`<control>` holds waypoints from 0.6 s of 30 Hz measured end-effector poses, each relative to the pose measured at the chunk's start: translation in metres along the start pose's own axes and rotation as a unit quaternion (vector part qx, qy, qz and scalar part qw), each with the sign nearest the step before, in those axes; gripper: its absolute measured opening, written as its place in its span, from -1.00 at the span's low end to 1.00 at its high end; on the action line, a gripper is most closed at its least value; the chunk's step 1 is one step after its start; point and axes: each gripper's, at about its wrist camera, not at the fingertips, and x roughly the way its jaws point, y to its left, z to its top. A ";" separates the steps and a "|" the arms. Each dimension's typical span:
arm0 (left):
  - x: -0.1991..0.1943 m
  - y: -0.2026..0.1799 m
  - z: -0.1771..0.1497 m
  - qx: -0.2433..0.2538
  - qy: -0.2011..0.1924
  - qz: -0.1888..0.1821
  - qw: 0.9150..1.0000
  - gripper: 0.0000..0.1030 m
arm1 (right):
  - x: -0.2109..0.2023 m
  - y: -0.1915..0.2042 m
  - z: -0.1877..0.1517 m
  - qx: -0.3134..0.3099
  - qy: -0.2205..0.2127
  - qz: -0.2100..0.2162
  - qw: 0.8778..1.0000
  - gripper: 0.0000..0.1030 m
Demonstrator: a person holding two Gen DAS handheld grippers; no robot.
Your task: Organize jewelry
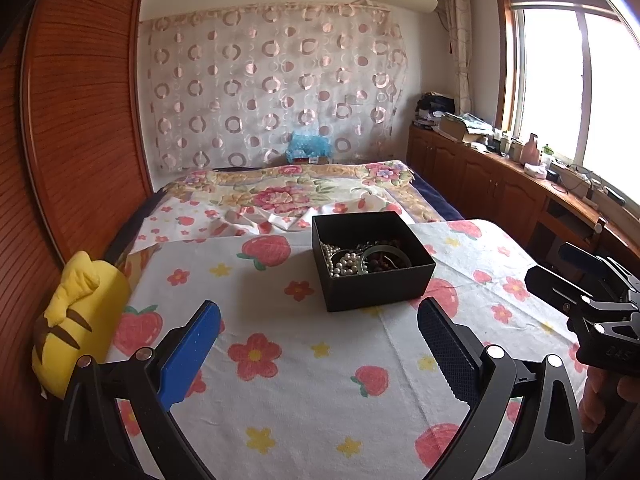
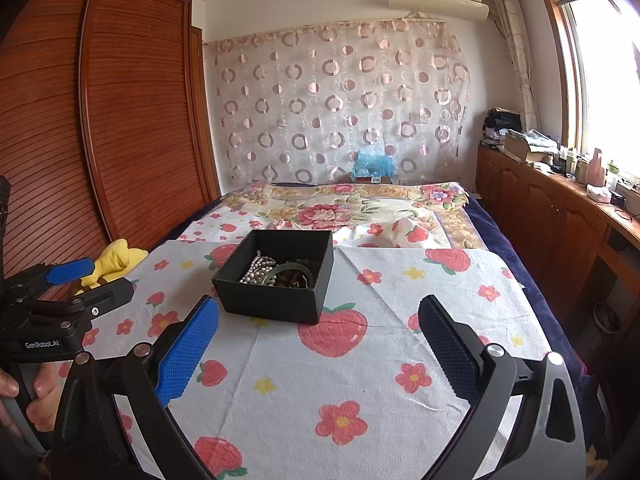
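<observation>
A black open box (image 1: 376,286) (image 2: 276,300) stands on the strawberry-print cloth (image 1: 304,384) (image 2: 360,380). Inside it lie a pearl necklace (image 1: 344,262) (image 2: 256,270), a green bangle (image 1: 374,254) (image 2: 288,270) and dark beads (image 1: 384,260). My left gripper (image 1: 320,316) hangs open just short of the box, nothing between its fingers. My right gripper (image 2: 318,316) is also open, with the box ahead and slightly left of it. Each gripper also shows at the edge of the other's view: the right gripper (image 1: 560,276), the left gripper (image 2: 92,278).
A yellow plush toy (image 1: 76,324) (image 2: 112,264) lies at the cloth's left edge beside the wooden wardrobe (image 1: 80,120). Beyond the box the bed carries a floral blanket (image 1: 296,188). A cluttered wooden cabinet (image 1: 500,176) runs along the right under the window. A hand (image 2: 40,396) holds the left gripper's handle.
</observation>
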 end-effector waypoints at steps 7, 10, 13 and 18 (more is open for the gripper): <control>0.000 0.000 -0.001 0.001 0.000 0.000 1.000 0.85 | 0.000 0.000 0.000 0.000 -0.002 -0.001 1.000 0.95; -0.001 -0.003 0.000 0.002 -0.001 0.001 1.000 0.85 | 0.000 -0.001 0.000 0.001 -0.003 -0.002 1.000 0.95; -0.001 -0.004 0.001 0.003 -0.003 0.001 1.000 0.85 | 0.000 -0.001 0.000 0.001 -0.002 0.000 1.000 0.95; -0.002 -0.005 0.002 0.002 -0.003 0.001 1.000 0.85 | 0.000 -0.001 0.001 0.001 -0.003 -0.002 1.000 0.95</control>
